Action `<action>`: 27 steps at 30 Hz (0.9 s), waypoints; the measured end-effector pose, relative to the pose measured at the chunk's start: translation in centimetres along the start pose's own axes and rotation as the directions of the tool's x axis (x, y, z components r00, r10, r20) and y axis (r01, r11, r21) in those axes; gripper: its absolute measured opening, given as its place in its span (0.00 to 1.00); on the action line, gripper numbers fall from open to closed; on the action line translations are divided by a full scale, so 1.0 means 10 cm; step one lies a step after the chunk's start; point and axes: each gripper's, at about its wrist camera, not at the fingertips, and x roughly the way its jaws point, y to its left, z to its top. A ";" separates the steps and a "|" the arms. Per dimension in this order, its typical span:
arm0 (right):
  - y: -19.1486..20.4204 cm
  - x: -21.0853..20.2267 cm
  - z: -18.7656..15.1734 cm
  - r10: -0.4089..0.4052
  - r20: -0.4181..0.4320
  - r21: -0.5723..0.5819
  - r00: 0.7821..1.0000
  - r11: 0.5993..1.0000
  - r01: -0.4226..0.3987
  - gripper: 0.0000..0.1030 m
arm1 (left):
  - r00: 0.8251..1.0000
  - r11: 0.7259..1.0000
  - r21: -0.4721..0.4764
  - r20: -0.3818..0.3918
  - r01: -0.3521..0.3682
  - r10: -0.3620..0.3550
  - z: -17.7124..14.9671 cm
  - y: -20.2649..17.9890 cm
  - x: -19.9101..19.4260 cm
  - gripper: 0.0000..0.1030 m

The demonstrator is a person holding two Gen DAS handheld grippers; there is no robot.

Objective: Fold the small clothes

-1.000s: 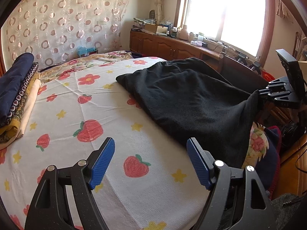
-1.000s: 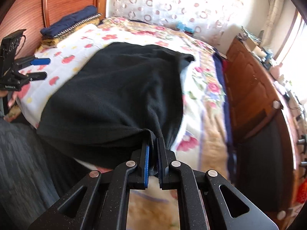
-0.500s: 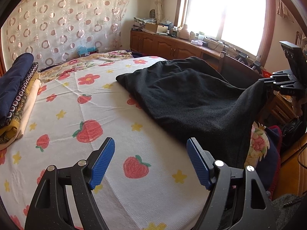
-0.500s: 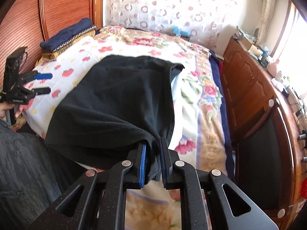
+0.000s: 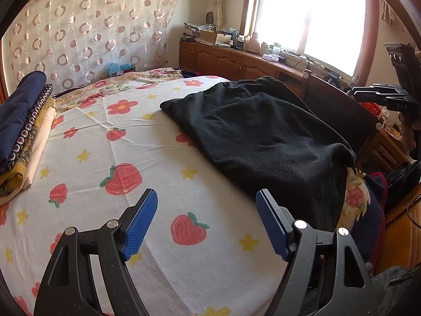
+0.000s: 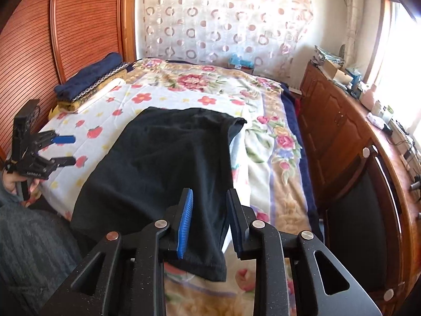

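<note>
A black garment (image 5: 263, 137) lies spread over the right half of the strawberry-print sheet (image 5: 118, 158), and its near corner droops over the bed's edge (image 6: 208, 258). My right gripper (image 6: 210, 193) hovers just above that corner with its jaws opening. The cloth shows in the gap below them, but neither pad presses on it. In the left wrist view the right gripper (image 5: 354, 92) hangs clear of the cloth. My left gripper (image 5: 206, 197) stands open over bare sheet with nothing between its fingers; it is also at the bed's left edge (image 6: 69, 150).
A stack of folded clothes (image 5: 23, 131) sits by the wooden headboard (image 6: 52, 39). A floral blanket (image 6: 276, 158) covers the bed's far side. A wooden cabinet (image 6: 342, 131) and a chair (image 6: 355, 210) stand along the right. The person's grey-clad leg (image 6: 26, 250) is at the lower left.
The right gripper rose and opened, and the black cloth's corner slipped out of it and dropped onto the bed's edge. The left gripper stayed put, open.
</note>
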 end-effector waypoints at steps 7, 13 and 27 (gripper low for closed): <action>-0.09 0.46 0.19 0.012 0.052 0.044 0.999 0.999 -0.014 0.37 | 1.000 0.999 0.028 -0.010 -0.019 0.019 0.28 0.11 0.25 0.76; -0.19 1.21 0.48 0.027 0.052 0.080 0.998 0.996 -0.031 0.39 | 0.999 1.000 0.006 -0.030 -0.031 0.031 0.74 0.28 0.62 0.76; -0.56 2.34 0.60 0.074 -0.117 0.228 0.990 0.973 -0.046 0.54 | 0.989 0.986 -0.164 -0.145 0.002 -0.026 1.15 0.64 1.48 0.62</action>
